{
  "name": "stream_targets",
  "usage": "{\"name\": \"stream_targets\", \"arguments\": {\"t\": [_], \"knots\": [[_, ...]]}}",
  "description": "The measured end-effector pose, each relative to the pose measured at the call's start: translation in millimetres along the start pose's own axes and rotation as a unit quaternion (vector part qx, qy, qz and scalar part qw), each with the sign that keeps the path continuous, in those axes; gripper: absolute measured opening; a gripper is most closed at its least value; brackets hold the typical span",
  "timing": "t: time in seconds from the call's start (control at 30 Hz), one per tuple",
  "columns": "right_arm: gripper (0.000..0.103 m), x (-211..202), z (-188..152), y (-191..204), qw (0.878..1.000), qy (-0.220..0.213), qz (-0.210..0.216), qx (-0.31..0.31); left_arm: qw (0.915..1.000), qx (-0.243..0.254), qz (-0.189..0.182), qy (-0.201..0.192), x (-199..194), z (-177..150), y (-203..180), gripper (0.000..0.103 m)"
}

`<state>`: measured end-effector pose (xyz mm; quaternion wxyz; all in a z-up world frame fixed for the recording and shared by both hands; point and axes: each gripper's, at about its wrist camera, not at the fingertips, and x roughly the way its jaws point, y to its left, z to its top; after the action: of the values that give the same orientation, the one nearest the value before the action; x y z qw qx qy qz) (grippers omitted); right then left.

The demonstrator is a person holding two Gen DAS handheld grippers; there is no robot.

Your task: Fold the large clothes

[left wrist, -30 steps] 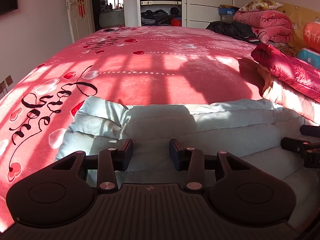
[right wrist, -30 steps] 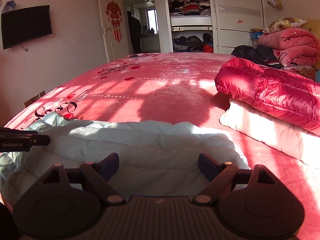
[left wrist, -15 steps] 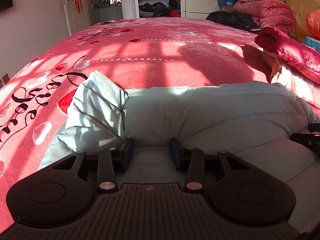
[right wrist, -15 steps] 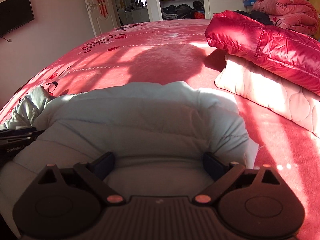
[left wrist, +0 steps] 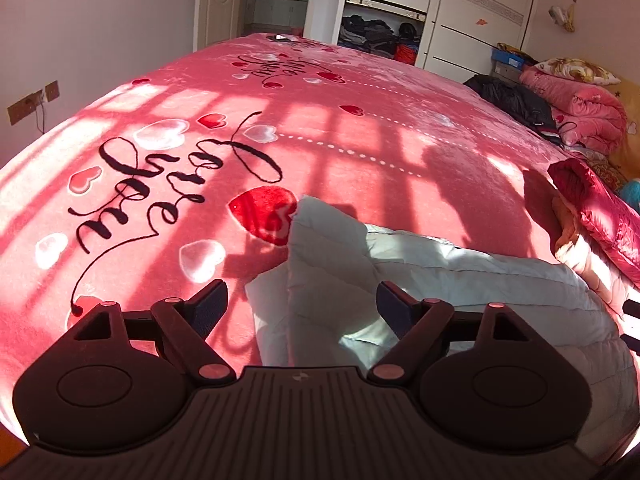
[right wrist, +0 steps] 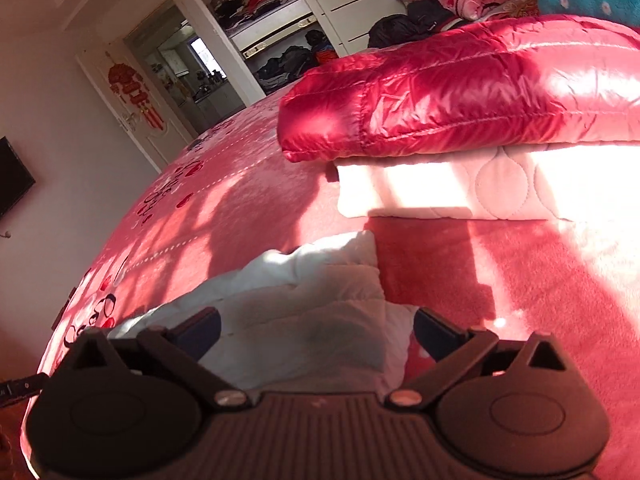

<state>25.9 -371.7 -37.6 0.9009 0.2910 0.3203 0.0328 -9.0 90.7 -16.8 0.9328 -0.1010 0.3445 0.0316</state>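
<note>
Pale padded coat (left wrist: pixel 460 280), apparently folded.

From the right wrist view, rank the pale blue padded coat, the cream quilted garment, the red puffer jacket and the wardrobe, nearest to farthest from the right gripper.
1. Pale blue padded coat: directly beneath the open right gripper, between its fingers.
2. Cream quilted garment: ahead, to the right, on the bed.
3. Red puffer jacket: stacked on the cream one, set slightly farther back.
4. Wardrobe: against the far wall.
</note>
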Motion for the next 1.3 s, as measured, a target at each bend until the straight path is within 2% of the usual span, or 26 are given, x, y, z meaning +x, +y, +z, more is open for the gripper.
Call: {"name": "stream_targets", "arguments": {"t": [0.07,0.17,0.27,0.37,0.5,0.6,0.97,1.2,1.3], "knots": [[0.102,-2,4,-15,0.999,0.002,0.003,0.041,0.9988,-0.045,-0.01,0.016,4,2,20,0.102],[0.102,2,5,-39,0.993,0.029,0.037,0.107,0.9905,-0.124,-0.041,0.044,17,1,50,0.102],[0.102,12,1,-52,0.985,0.066,0.058,0.151,0.983,-0.159,-0.066,0.062,27,-4,62,0.102],[0.102,15,1,-51,0.984,0.075,0.07,0.146,0.9706,-0.192,-0.12,0.081,39,-10,63,0.102],[0.103,17,-2,-47,0.983,0.088,0.089,0.134,0.9619,-0.208,-0.149,0.098,54,-13,61,0.102],[0.103,25,-5,-44,0.977,0.106,0.123,0.138,0.9512,-0.221,-0.183,0.113,66,-17,55,0.102],[0.103,45,-7,-27,0.97,0.144,0.169,0.099,0.9554,-0.176,-0.195,0.135,87,-17,33,0.103],[0.103,58,-10,-5,0.972,0.153,0.173,0.045,0.9614,-0.159,-0.186,0.127,86,-20,28,0.103],[0.101,60,-11,6,0.975,0.152,0.163,0.013,0.9663,-0.149,-0.172,0.12,83,-21,24,0.093]]}}
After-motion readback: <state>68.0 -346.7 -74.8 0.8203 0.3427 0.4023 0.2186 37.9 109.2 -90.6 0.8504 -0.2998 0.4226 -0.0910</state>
